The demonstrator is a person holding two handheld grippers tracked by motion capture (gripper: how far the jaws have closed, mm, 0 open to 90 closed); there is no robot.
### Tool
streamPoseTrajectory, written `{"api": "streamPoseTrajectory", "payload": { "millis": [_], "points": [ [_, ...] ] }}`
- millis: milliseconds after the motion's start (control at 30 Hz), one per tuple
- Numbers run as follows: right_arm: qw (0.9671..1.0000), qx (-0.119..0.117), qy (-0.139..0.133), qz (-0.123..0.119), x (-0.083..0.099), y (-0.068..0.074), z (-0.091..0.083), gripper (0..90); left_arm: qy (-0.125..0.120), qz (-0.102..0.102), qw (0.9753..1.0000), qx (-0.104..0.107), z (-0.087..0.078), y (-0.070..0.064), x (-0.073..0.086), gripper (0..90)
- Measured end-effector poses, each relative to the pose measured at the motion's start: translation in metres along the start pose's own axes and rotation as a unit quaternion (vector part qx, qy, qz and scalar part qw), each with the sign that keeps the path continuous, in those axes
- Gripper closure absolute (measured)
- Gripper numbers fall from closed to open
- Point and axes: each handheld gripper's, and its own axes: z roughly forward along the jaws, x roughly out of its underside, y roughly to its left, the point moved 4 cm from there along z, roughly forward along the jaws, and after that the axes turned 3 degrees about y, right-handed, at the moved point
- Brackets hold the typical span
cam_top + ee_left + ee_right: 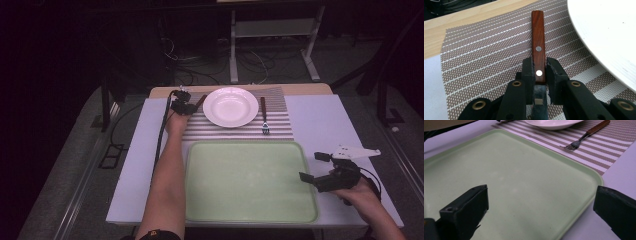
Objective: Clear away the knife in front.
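Reddish-brown wood with two bright metal rivets makes up the flat handle of a table utensil (538, 45), most likely a knife, though its working end is hidden beneath the tool. It lies on the brown-and-white striped woven placemat (481, 57), just left of the round white ceramic plate (230, 106). The left tongs (539, 72) are pinching that handle low down, one jaw on each long edge, with the nearer rivet between them.

I judge the piece stiff and fairly light, its weight biased toward the metal end. The polished wood looks smooth, so a grip on the narrow edges could slip or let the utensil swing; holding nearer the balance point, where wood meets metal, should steady it. The flat sides offer broader contact if it can be tilted.

Over at the right edge of the pale green plastic tray (250, 180), the right tongs (316, 167) hang spread wide and hold nothing. A wooden-handled metal fork (587, 133) rests on the placemat right of the plate, and everything sits on the white surface (320, 120).
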Motion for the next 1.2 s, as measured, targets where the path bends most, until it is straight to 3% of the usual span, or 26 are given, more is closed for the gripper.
{"api": "streamPoseTrajectory", "payload": {
  "millis": [400,567,733,1200],
  "points": [
    [1.0,-0.002,-0.001,0.001,0.0,0.0,0.0,0.1,0.006,-0.025,0.9996,0.008,-0.003,0.005,-0.001,77.2],
    [1.0,-0.002,-0.001,0.0,0.0,0.0,0.001,0.1,0.01,-0.023,0.9996,0.01,-0.007,0.006,-0.001,77.2],
    [1.0,-0.002,-0.001,0.001,0.0,0.0,0.002,0.1,0.02,-0.021,0.9995,0.013,-0.021,0.008,-0.004,77.2],
    [1.0,-0.003,-0.003,0.001,-0.001,0.002,0.002,0.1,0.01,-0.024,0.9993,0.028,-0.058,0.011,-0.006,77.2]
  ]
}}
